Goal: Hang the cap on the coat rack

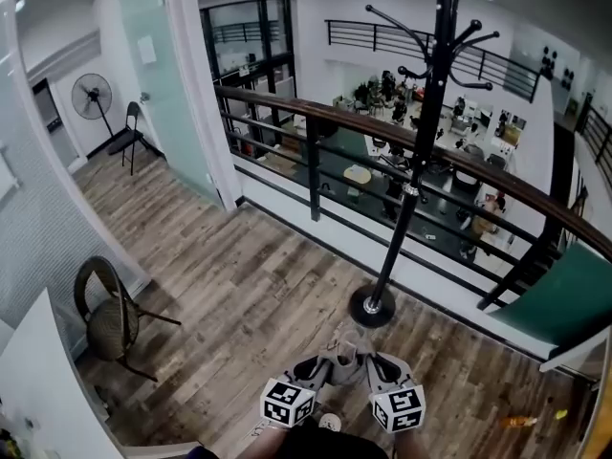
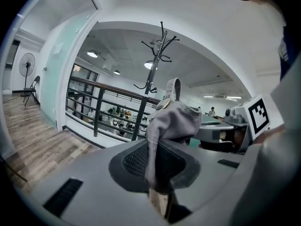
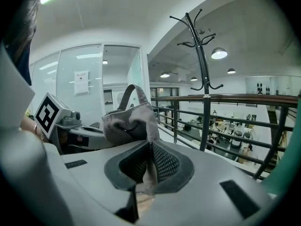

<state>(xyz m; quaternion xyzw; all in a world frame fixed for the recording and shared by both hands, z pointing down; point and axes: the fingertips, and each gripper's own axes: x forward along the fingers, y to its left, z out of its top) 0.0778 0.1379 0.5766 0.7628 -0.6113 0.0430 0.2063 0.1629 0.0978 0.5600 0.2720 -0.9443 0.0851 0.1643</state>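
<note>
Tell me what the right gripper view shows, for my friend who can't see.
The right gripper pinches a grey cap by its fabric, jaws shut on it. Beyond it stands a tall black coat rack beside a railing.

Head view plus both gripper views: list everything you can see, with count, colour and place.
coat rack: 1, black, standing on the wood floor in front of the railing
railing: 1, black with a brown handrail, behind the rack
wicker chair: 1, brown, left by the wall
folding chair: 1, black, far left
fan: 1, black, beside the folding chair
cap: 1, grey, pinched between both grippers
left gripper: 1, grey, shut on the cap
right gripper: 1, grey, shut on the cap
</note>
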